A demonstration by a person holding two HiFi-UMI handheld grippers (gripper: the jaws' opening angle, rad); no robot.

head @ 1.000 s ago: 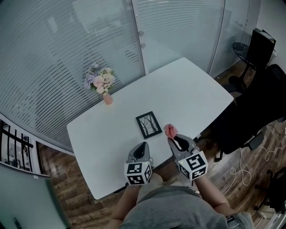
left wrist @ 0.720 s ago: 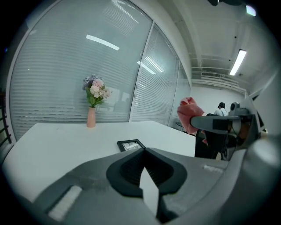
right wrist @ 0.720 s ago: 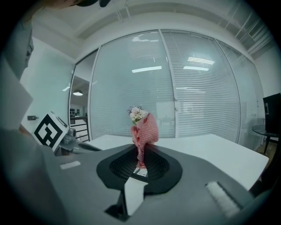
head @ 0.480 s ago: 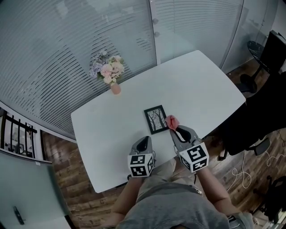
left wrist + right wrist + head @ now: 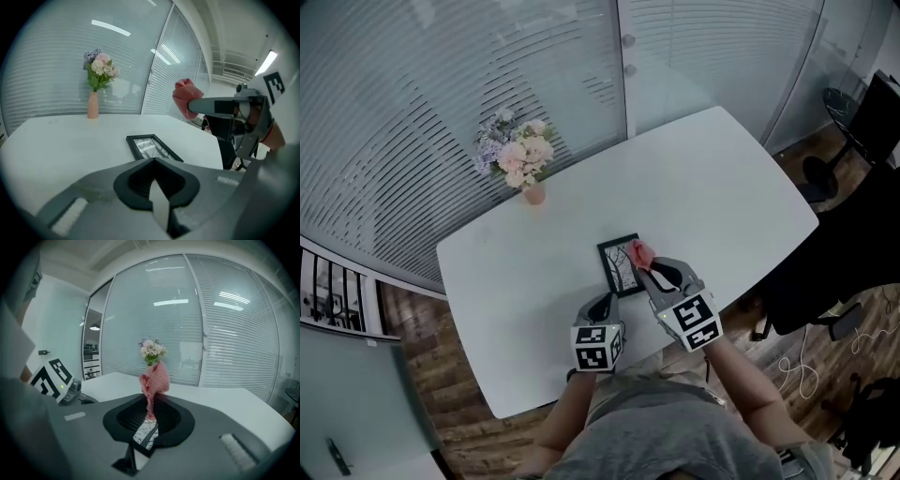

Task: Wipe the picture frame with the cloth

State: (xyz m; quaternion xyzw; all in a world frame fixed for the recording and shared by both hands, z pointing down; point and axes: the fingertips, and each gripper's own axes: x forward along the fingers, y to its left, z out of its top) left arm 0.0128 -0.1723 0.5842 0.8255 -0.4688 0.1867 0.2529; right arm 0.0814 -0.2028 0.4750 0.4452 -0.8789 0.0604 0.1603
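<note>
A black picture frame [image 5: 618,266] with a tree print lies flat on the white table [image 5: 712,187], near its front edge. My right gripper [image 5: 643,263] is shut on a bunched pink cloth [image 5: 638,250], which hangs over the frame's right side. In the right gripper view the cloth [image 5: 153,379] sticks up from the shut jaws, and a bit of the frame [image 5: 146,432] shows below through the gap. My left gripper [image 5: 604,302] is shut and holds nothing, just in front of the frame [image 5: 151,146]. From there the cloth [image 5: 186,97] is seen in the air above the frame's right.
A pink vase of pastel flowers [image 5: 521,164] stands at the table's back left, by the striped glass wall. A black office chair [image 5: 848,234] stands off the table's right end. Wood floor lies around the table.
My right gripper has carried the cloth forward and left, from beside the frame's right edge to over the frame. The left gripper has moved a little closer to the frame.
</note>
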